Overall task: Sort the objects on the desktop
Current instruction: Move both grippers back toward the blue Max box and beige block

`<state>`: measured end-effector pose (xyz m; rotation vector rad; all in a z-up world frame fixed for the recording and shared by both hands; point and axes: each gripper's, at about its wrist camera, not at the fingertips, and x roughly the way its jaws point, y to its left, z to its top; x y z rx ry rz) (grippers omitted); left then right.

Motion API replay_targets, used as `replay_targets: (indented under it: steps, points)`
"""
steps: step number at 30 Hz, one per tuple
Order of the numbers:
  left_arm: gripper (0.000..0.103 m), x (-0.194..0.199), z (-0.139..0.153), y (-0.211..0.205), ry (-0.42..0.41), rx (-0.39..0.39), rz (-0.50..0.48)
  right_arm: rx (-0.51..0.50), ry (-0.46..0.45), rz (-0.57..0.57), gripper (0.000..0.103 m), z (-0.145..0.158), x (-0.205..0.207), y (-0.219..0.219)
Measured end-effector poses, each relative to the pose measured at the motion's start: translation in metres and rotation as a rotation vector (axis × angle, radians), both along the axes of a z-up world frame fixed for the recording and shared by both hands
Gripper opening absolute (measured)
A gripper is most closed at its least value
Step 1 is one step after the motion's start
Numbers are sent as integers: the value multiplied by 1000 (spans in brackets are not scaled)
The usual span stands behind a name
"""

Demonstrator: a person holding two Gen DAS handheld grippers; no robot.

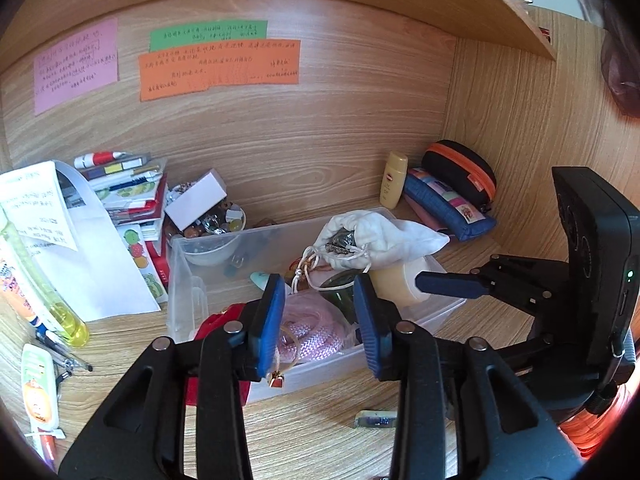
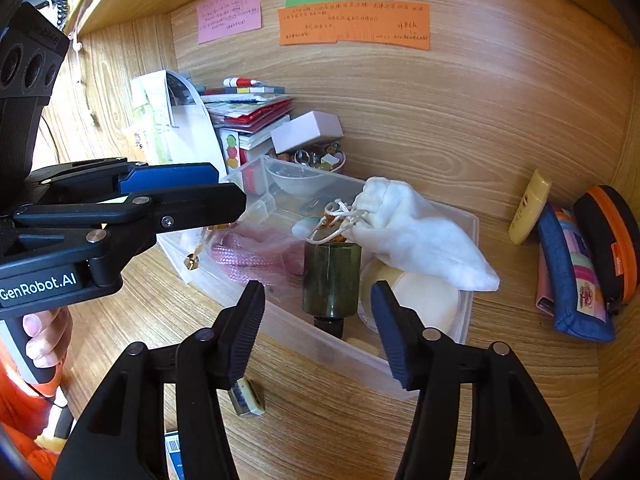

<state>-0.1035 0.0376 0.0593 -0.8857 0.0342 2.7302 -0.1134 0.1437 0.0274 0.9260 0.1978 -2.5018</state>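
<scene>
A clear plastic bin (image 1: 188, 268) (image 2: 468, 232) sits mid-desk. It holds a white drawstring pouch (image 1: 372, 236) (image 2: 412, 228), a pink woven pouch (image 1: 312, 336) (image 2: 256, 252), a dark green bottle (image 2: 330, 280), a cream round jar (image 1: 400, 280) (image 2: 424, 300) and a small bowl (image 1: 208, 254) (image 2: 296, 182). My left gripper (image 1: 320, 312) is open over the bin's near side, above the pink pouch. My right gripper (image 2: 318, 320) is open just in front of the green bottle. A small rectangular block (image 1: 374, 419) (image 2: 246, 396) lies on the desk before the bin.
A stack of booklets and papers (image 1: 124, 188) (image 2: 248, 108) and a bowl of beads with a white box (image 1: 200, 200) (image 2: 308, 130) stand at back left. A yellow bottle (image 1: 394, 180) (image 2: 528, 208), a blue pencil case (image 1: 452, 204) (image 2: 572, 276) and a black-orange case (image 1: 464, 168) (image 2: 612, 240) lie at the right wall. Pens and tubes (image 1: 40, 384) lie at the left.
</scene>
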Motion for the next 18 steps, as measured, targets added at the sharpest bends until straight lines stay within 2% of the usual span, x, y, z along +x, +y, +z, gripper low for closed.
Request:
replay_targets:
  steps: [3,7,11,18]
  points:
    - [53,10,3,0,23,-5,4,-1,16,-12,64,3,7,2]
    - [56,23,5,3,36,-21,0,0,10,-21,66,5,15,6]
    - [62,34,4,2,43,-32,1,-6,-2,-29,74,3,23,11]
    - [75,51,-2,-1,34,-46,22,-8,-7,-41,76,1,39,16]
